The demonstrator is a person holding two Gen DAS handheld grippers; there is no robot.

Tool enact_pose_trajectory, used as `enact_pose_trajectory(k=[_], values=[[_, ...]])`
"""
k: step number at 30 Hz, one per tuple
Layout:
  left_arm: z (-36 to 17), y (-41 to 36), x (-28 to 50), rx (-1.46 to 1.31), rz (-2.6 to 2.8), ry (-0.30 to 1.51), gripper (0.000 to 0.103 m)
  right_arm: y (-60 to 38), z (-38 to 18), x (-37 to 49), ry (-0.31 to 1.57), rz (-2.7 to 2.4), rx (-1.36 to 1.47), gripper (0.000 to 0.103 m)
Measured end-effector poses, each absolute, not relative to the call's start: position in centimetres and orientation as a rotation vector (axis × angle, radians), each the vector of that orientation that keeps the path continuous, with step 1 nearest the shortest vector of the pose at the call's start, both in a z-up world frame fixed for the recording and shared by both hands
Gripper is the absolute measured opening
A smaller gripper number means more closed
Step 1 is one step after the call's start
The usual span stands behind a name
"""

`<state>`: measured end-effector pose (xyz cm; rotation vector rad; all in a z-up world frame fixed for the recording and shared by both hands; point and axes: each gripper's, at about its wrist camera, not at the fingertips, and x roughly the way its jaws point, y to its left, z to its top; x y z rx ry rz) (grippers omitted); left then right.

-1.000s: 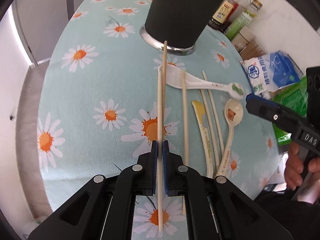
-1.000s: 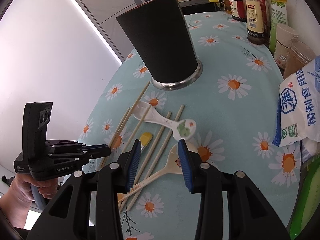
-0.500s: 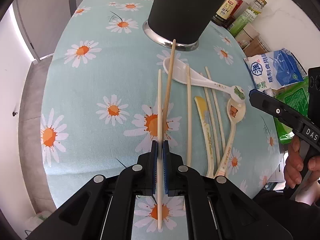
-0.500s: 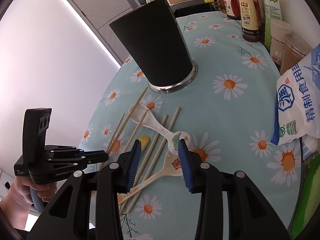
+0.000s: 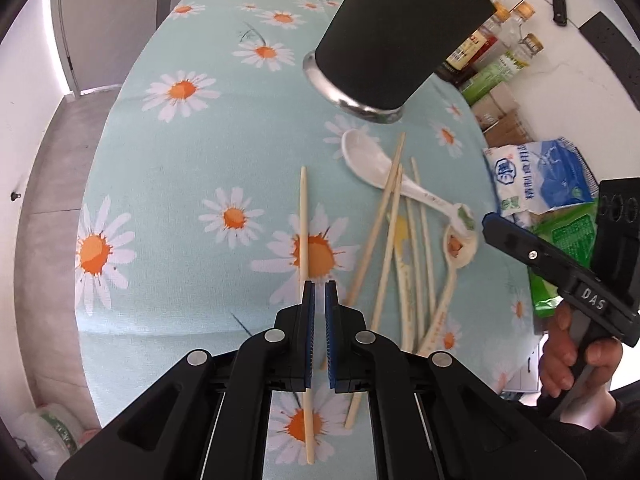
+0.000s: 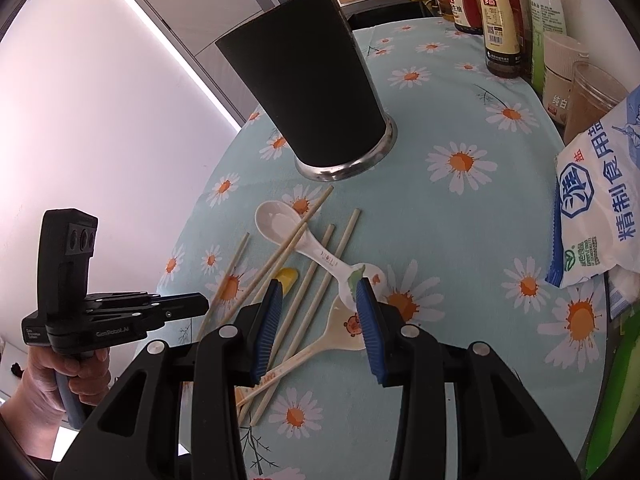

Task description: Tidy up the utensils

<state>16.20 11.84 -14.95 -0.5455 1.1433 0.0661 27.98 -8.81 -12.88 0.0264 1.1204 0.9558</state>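
Table [image 5: 168, 184] w/ daisy cloth, rounded near edge, grey floor beyond at left. Black holder [image 5: 404, 32] upright at centre-back; chopsticks [image 6: 296, 280] and spoons [image 6: 304, 240] scattered just in front. Bottles [image 6: 500, 16] and salt bag [image 6: 596, 208] crowd the right side; left half bare. Left gripper [image 5: 319, 292] jaws together, one chopstick [image 5: 304, 216] beneath, contact unclear. Right gripper [image 6: 320, 300] jaws apart, holding nothing, above the spoons.

The tall black utensil holder with steel base [image 5: 404, 36] is cropped at its top in the left wrist view, the pale wooden chopstick [image 5: 304, 216] is partly hidden behind the left gripper [image 5: 319, 292], and bottle labels are unreadably small.
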Motion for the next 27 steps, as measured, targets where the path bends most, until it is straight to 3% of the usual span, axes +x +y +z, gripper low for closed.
enact_pose_trajectory(k=[6, 7, 8, 9, 14, 27], values=[[-14.5, 11.4, 16.6, -0.422, 0.135, 1.163, 0.006, -8.9, -13.0, 28.0, 1.12, 0.956, 0.02, 0.039], [-14.3, 11.4, 16.6, -0.398, 0.147, 1.166, 0.009, -8.9, -13.0, 28.1, 1.121, 0.956, 0.021, 0.039], [-14.1, 11.4, 16.8, -0.363, 0.165, 1.168, 0.025, -9.0, -13.0, 28.1, 1.122, 0.957, 0.022, 0.039], [-14.0, 11.5, 16.9, -0.349, 0.173, 1.172, 0.033, -9.0, -13.0, 28.1, 1.123, 0.957, 0.024, 0.039], [-14.6, 11.7, 17.4, -0.331, 0.169, 1.214, 0.031, -9.0, -13.2, 28.1, 1.127, 0.957, 0.023, 0.039], [-15.3, 10.4, 20.2, -0.226, 0.211, 1.381, 0.004, -9.7, -12.5, 28.9, 1.18, 0.982, 0.145, 0.039]])
